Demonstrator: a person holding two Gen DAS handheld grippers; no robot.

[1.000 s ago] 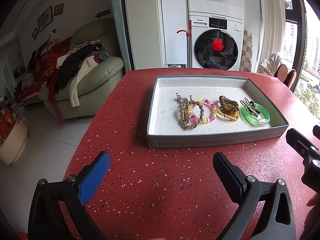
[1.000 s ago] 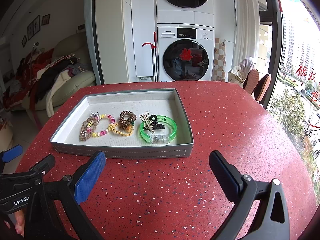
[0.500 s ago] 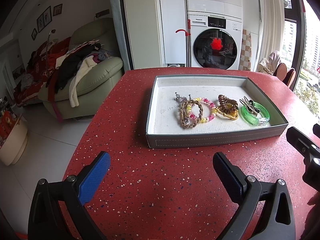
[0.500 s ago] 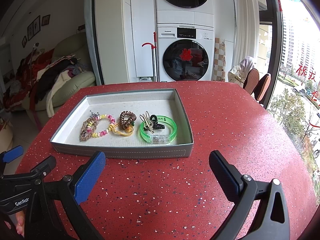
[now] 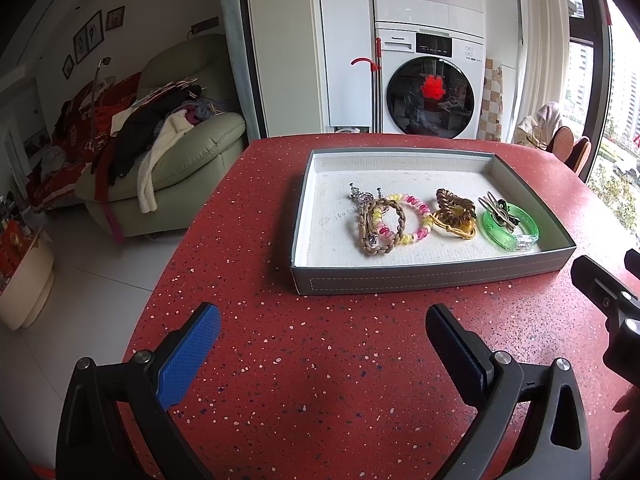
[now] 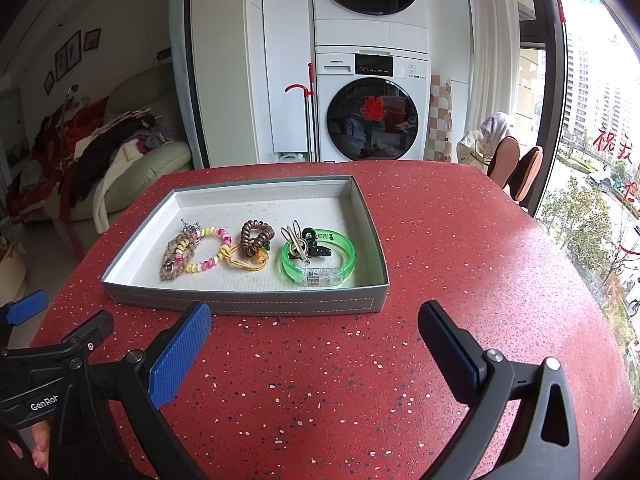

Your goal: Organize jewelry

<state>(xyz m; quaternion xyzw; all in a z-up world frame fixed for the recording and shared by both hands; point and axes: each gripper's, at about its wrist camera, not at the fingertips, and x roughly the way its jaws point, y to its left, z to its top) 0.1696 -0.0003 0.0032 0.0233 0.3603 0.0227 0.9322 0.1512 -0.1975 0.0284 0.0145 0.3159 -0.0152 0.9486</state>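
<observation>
A grey tray sits on the red speckled table. Inside lie a braided brown bracelet, a pink and yellow bead bracelet, a brown coil hair tie on a yellow band, and a green bangle with hair clips on it. My left gripper stands open in front of the tray, empty. My right gripper is open too, just short of the tray's front wall.
The red table ends at a rounded edge on the left, with white floor below. A green sofa piled with clothes stands left. Stacked washing machines are behind the table, chairs and a window to the right.
Both views have shifted very slightly; the tray sits a touch higher in the left wrist view. Both grippers stay open and nothing in the tray has moved.
</observation>
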